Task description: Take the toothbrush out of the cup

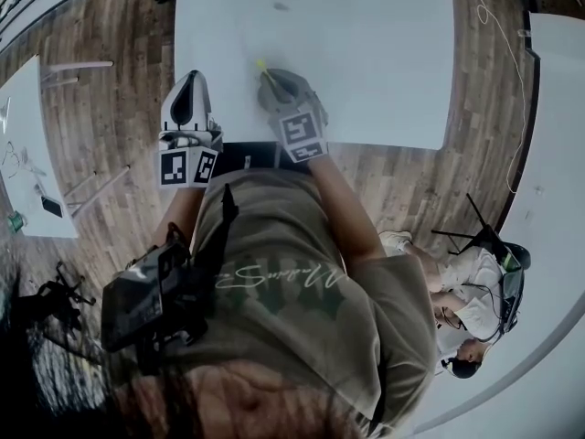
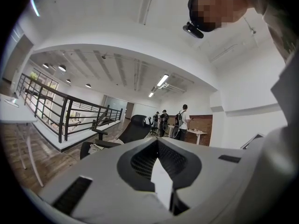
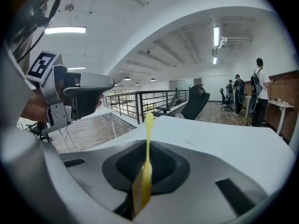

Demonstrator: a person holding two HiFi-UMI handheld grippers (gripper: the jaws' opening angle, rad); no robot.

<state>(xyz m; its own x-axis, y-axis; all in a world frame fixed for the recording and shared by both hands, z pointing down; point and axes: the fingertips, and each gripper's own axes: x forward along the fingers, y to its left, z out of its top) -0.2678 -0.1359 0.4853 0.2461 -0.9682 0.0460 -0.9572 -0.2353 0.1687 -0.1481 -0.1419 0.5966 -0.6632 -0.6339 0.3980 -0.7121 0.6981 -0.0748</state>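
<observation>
Both jaw pairs meet: right gripper (image 3: 138,190) pinches the yellow toothbrush (image 3: 148,141), the head view showing merely its tip; left gripper (image 2: 162,183) empty.

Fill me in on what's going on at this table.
A person at a white table has a gripper in each hand. The right gripper is shut on a yellow toothbrush, whose head pokes out past the jaws above the tabletop. The left gripper is held beside it, with its jaws together and nothing between them. No cup shows in any view.
</observation>
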